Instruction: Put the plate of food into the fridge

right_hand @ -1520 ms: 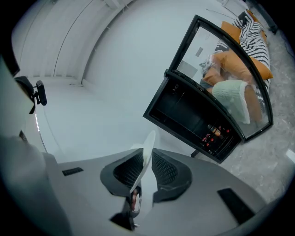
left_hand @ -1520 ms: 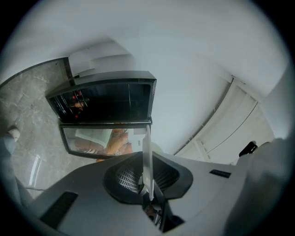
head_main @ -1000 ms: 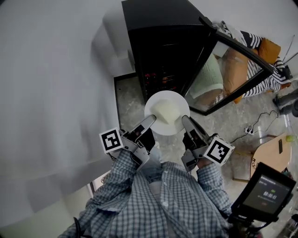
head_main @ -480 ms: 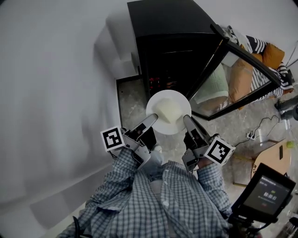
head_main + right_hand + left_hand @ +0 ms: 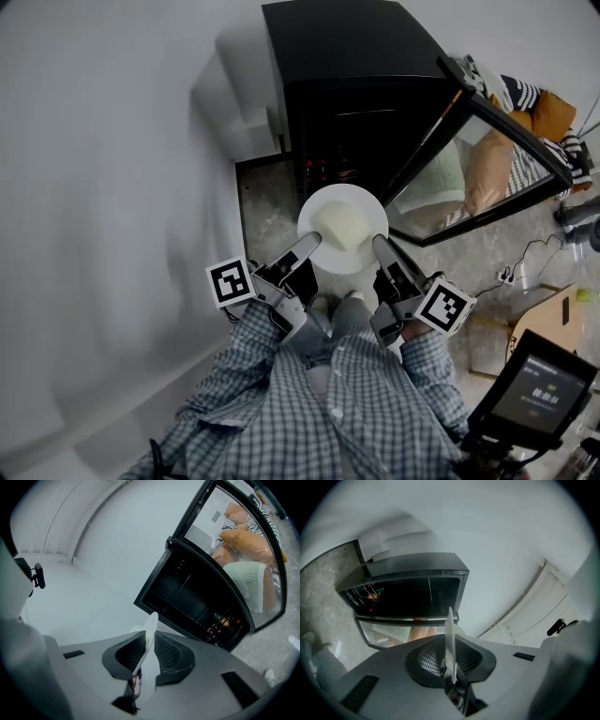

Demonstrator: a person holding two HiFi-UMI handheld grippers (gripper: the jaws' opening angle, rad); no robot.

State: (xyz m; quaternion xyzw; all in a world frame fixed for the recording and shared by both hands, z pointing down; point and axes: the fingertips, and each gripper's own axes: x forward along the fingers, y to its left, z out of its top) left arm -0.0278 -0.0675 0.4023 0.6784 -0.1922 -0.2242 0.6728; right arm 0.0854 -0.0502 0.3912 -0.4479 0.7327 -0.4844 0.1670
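Note:
A white plate (image 5: 343, 228) with a pale lump of food (image 5: 339, 223) is carried in front of the person, just before the open black fridge (image 5: 361, 112). My left gripper (image 5: 312, 242) is shut on the plate's left rim, and my right gripper (image 5: 378, 244) is shut on its right rim. In the left gripper view the plate (image 5: 450, 644) shows edge-on between the jaws, with the fridge (image 5: 412, 590) beyond. The right gripper view also has the plate (image 5: 147, 641) pinched edge-on, facing the fridge's dark inside (image 5: 197, 604).
The fridge's glass door (image 5: 487, 159) stands swung open to the right and reflects cushions. Bottles (image 5: 323, 169) sit on a shelf low inside. A white wall (image 5: 112, 187) runs along the left. A device with a screen (image 5: 539, 394) is at the lower right.
The person has stepped a little closer to the fridge; plate and both grippers keep the same hold and shift slightly right and down in the head view.

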